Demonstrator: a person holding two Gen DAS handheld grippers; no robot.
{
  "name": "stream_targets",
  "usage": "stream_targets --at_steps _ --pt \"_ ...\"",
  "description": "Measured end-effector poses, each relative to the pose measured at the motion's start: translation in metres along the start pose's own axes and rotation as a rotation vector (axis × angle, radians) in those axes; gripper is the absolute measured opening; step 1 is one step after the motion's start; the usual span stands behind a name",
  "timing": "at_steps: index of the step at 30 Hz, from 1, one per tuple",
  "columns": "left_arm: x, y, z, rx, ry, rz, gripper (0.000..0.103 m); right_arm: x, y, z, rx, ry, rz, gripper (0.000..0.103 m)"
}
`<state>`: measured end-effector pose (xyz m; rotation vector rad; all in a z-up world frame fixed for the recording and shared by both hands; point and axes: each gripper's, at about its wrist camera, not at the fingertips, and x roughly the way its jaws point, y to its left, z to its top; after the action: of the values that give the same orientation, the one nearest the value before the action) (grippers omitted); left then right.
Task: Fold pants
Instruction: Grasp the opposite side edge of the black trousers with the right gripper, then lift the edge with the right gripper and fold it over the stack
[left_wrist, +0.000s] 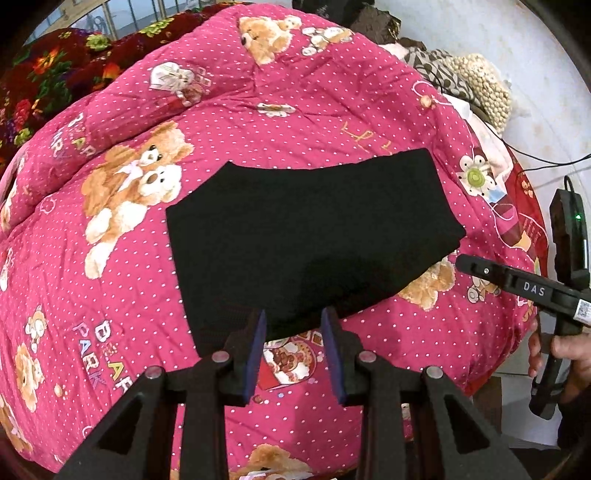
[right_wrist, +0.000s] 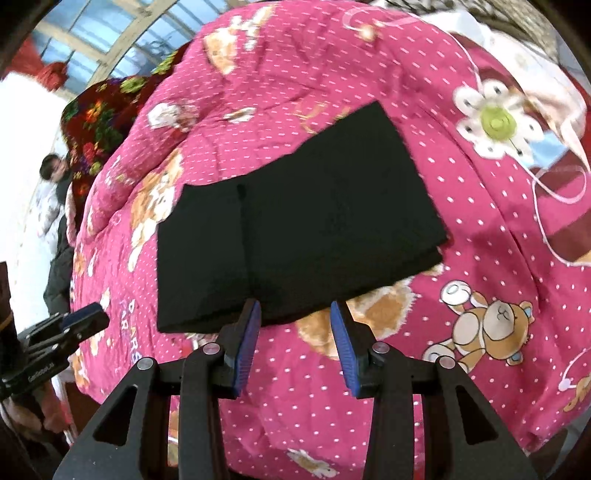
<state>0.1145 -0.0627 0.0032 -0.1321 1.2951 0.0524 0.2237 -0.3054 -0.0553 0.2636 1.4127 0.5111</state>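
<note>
The black pants (left_wrist: 306, 236) lie folded into a compact rectangle on the pink bear-print quilt (left_wrist: 110, 280). In the right wrist view the pants (right_wrist: 295, 236) show stacked layers at the right edge. My left gripper (left_wrist: 293, 321) is open and empty, its tips just above the near edge of the pants. My right gripper (right_wrist: 295, 314) is open and empty, hovering at the near edge of the pants. The right gripper also shows in the left wrist view (left_wrist: 461, 263), beside the pants' right corner. The left gripper also shows in the right wrist view (right_wrist: 99, 315), left of the pants.
A dark red floral blanket (left_wrist: 48, 74) lies at the far left of the bed. A pile of patterned and knitted cloth (left_wrist: 461, 85) sits at the far right by the white wall. A person (right_wrist: 55, 173) sits at the left beyond the bed.
</note>
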Motion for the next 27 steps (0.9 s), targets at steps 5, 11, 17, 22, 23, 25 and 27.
stream_targets --at_steps 5,11,17,22,23,25,27 --pt "0.009 -0.006 0.012 0.009 0.021 -0.002 0.033 0.006 -0.034 0.004 0.087 0.005 0.0 0.045" --pt "0.018 -0.013 0.022 0.016 0.046 -0.003 0.033 0.025 -0.08 0.008 0.227 0.021 0.014 0.049" --pt "0.031 -0.018 0.023 0.027 0.088 0.0 0.033 0.045 -0.099 0.018 0.287 0.029 0.046 0.05" --pt "0.038 -0.017 0.021 0.021 0.117 0.002 0.033 0.056 -0.105 0.026 0.321 0.008 0.091 0.054" --pt "0.039 -0.016 0.021 0.018 0.119 0.003 0.033 0.058 -0.107 0.026 0.331 0.004 0.098 0.055" --pt "0.04 -0.015 0.021 0.013 0.122 0.003 0.033 0.06 -0.11 0.028 0.362 0.005 0.106 0.055" --pt "0.04 -0.013 0.021 0.007 0.121 0.002 0.033 0.055 -0.108 0.029 0.374 -0.005 0.108 0.055"
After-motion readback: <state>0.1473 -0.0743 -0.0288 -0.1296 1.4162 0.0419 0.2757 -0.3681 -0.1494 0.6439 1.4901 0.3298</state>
